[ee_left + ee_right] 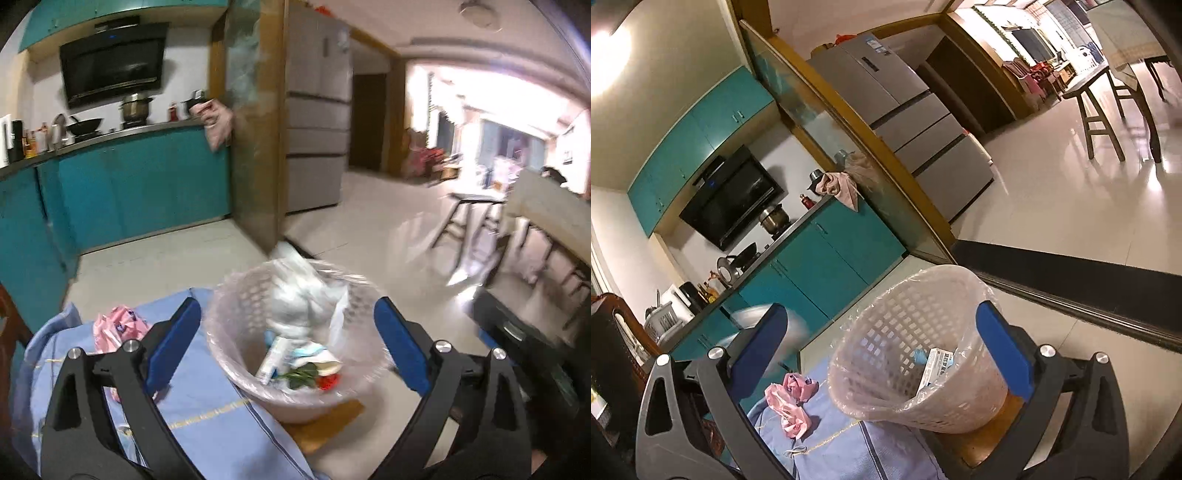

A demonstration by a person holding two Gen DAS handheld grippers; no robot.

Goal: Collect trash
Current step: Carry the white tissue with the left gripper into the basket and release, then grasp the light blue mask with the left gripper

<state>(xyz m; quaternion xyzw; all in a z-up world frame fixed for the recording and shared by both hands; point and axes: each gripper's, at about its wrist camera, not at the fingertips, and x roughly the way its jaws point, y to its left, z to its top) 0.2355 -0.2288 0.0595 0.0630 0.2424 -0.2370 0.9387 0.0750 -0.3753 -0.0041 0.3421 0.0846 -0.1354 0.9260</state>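
While I look thru the left wrist cam, my left tongs hang wide apart w/ nothing between the blue pads, right above the trash basket. Basket is pale plastic w/ a clear liner and sits on a wooden desk edge, touching the blue cloth beside it. Inside: crumpled white bag up top, a small white box, green leaf bits & something red at the bottom. Pink wrapper lies on the cloth, left of the basket, not in it. Right wrist cam: right tongs also wide, empty, straddling the basket; it looks tilted from this angle. Box & a blue scrap show thru the liner. Pink wrapper on the cloth, just beside the basket base. Teal cabinets and fridge behind.
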